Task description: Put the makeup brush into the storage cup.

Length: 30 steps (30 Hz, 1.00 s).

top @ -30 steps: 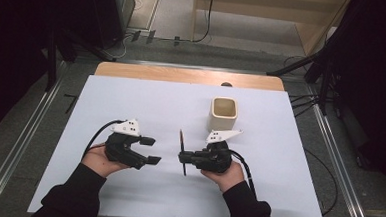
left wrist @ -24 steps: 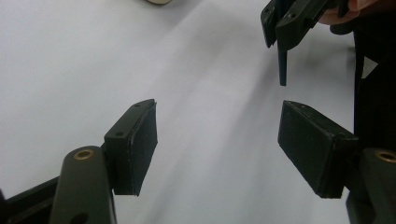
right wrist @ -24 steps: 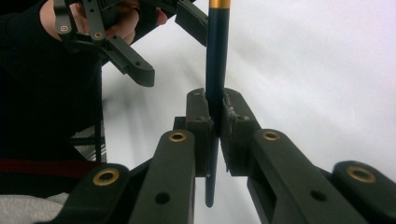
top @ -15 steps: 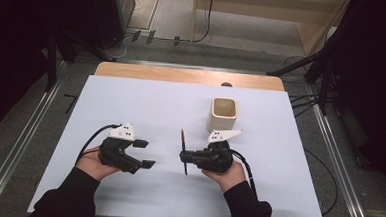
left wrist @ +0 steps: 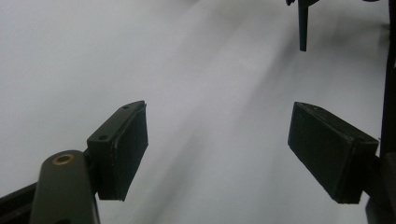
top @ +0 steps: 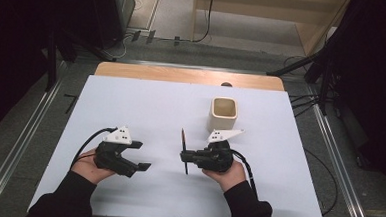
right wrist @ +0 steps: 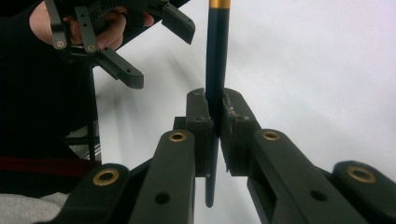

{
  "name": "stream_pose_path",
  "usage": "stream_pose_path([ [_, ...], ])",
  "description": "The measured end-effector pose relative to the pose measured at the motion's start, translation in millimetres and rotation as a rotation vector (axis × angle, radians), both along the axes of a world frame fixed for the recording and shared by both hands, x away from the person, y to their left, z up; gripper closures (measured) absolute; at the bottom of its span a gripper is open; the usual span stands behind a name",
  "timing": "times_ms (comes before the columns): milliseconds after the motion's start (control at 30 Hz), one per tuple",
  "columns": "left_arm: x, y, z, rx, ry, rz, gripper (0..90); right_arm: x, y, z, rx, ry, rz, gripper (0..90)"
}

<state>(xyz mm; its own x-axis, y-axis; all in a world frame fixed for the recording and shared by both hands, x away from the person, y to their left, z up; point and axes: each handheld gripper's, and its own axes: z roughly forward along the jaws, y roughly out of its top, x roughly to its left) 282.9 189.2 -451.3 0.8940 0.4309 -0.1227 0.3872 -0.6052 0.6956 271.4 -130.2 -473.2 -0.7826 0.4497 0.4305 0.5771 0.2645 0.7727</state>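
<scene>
High view: left hand-held gripper [top: 139, 156] seemingly lower

Table [top: 146, 101]: 2 grippers near the front edge, side by side, well apart. Left gripper [top: 137, 155] at left, just above the surface, pointing toward the right one. Right gripper [top: 184, 155] right of centre, pencil [top: 183, 149] crosswise between its jaws. Cup [top: 223, 114] stands on the table just behind the right gripper.

The right claw [right wrist: 215, 135] pinches a dark pencil [right wrist: 217, 60]; the left claw [right wrist: 159, 44] gapes beyond.
</scene>
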Motion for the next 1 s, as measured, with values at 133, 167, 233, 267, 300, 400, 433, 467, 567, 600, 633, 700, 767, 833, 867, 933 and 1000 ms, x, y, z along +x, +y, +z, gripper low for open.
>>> stream_pose_path([
  [133, -1.8, 2.9, -0.6, 0.007, -0.003, 0.009, 20.5, 0.2, -0.7, 0.4, -0.003, 0.002, -0.004, 83.8],
  [167, -2.6, 3.8, -0.8, 0.004, -0.004, 0.012, 20.5, 0.3, -0.9, 0.5, -0.005, 0.0, -0.006, 83.8],
  [233, -3.3, 5.4, -0.7, 0.006, -0.005, 0.014, 20.4, 0.6, -1.7, 1.1, -0.009, -0.003, -0.01, 83.8],
  [267, -4.1, 6.4, -0.6, 0.006, -0.005, 0.017, 20.3, 0.8, -2.4, 1.5, -0.01, -0.004, -0.011, 83.8],
  [300, -4.6, 7.0, -0.5, 0.008, -0.005, 0.018, 20.3, 1.1, -3.3, 2.1, -0.009, -0.003, -0.014, 83.8],
  [400, -6.4, 8.5, -0.8, 0.011, -0.008, 0.022, 20.3, 2.2, -5.6, 3.8, -0.007, -0.008, -0.024, 83.8],
  [433, -6.9, 8.8, -0.8, 0.016, -0.008, 0.025, 20.3, 2.4, -6.2, 4.3, -0.008, -0.01, -0.027, 83.8],
  [467, -7.4, 9.1, -1.1, 0.015, -0.006, 0.025, 20.3, 3.0, -7.0, 4.9, -0.008, -0.013, -0.029, 83.8],
  [567, -7.9, 10.1, -1.2, 0.014, -0.006, 0.026, 20.2, 4.0, -8.9, 7.5, -0.017, -0.018, -0.039, 83.8],
  [600, -7.8, 10.3, -1.4, 0.011, -0.006, 0.029, 20.2, 4.4, -9.4, 8.4, -0.018, -0.023, -0.044, 83.8],
  [633, -7.7, 10.5, -1.5, 0.011, -0.006, 0.029, 20.1, 4.9, -10.2, 9.5, -0.014, -0.023, -0.047, 83.8],
  [700, -7.5, 10.6, -1.7, 0.01, -0.006, 0.031, 20.1, 5.9, -11.4, 11.3, -0.02, -0.028, -0.049, 83.8],
  [767, -7.3, 10.8, -1.7, 0.01, -0.006, 0.033, 20.1, 6.1, -12.2, 14.0, -0.027, -0.036, -0.055, 83.8],
  [833, -7.1, 11.1, -1.7, 0.012, -0.005, 0.031, 20.1, 6.5, -13.0, 16.5, -0.033, -0.047, -0.057, 83.8],
  [867, -7.0, 11.2, -1.8, 0.011, -0.005, 0.031, 20.0, 6.8, -13.1, 17.1, -0.032, -0.051, -0.058, 83.8],
  [933, -6.9, 11.3, -1.7, 0.009, -0.003, 0.03, 20.0, 7.5, -14.0, 19.5, -0.038, -0.059, -0.062, 83.8],
  [1000, -6.8, 11.2, -1.7, 0.009, -0.003, 0.03, 19.9, 8.1, -14.6, 21.9, -0.044, -0.064, -0.067, 83.8],
])
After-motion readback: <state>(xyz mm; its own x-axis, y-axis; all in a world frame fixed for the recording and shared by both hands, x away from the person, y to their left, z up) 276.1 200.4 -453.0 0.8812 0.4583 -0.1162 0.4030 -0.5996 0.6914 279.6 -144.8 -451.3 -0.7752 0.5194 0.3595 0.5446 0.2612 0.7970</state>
